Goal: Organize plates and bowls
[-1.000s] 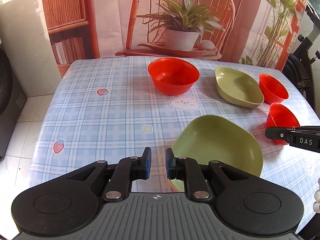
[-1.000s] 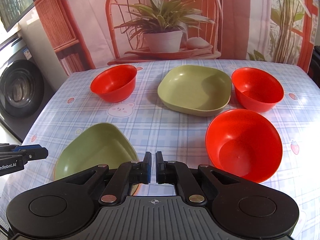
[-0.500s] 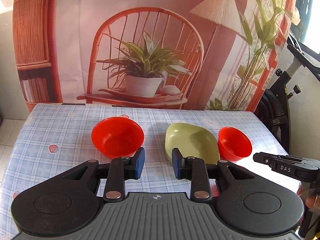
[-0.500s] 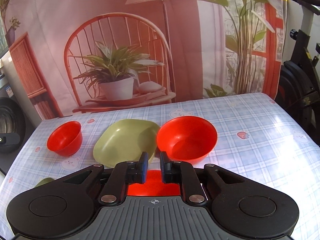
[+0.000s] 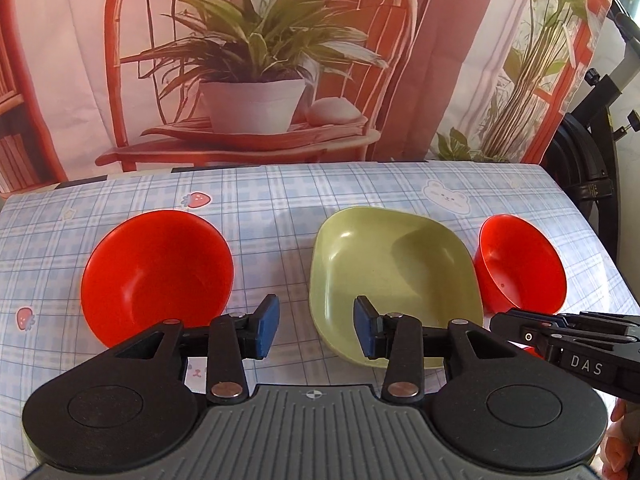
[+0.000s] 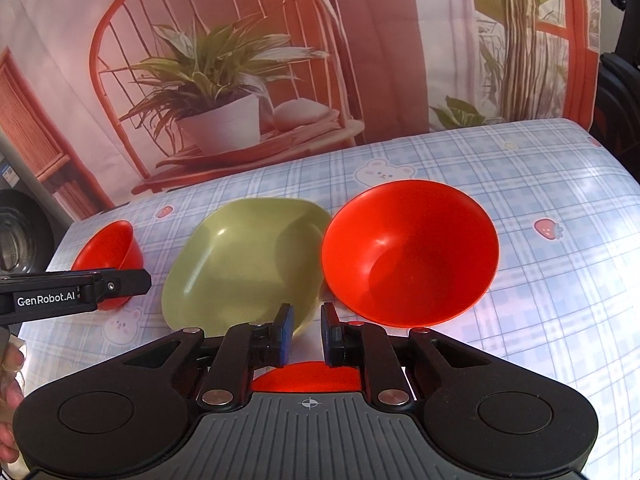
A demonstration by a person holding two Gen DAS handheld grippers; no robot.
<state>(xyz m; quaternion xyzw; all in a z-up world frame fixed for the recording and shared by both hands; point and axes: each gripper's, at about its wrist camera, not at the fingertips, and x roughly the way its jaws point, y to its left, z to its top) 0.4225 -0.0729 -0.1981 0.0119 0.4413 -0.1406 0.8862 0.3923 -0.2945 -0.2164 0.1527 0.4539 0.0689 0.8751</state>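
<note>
We see our left gripper [image 5: 316,326] opening, empty, above the checked tablecloth [image 5: 280,208], between a red bowl [image 5: 156,272] and a green plate [image 5: 394,276]. Our right gripper [image 6: 306,334] stands slightly parted, empty, beside another red bowl [image 6: 410,252].

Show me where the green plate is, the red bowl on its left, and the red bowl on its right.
green plate [image 5: 384,264]: left wrist view, on its inner floor.
left red bowl [image 5: 160,268]: left wrist view, on its inner wall.
right red bowl [image 5: 520,264]: left wrist view, on its inner wall.
</note>
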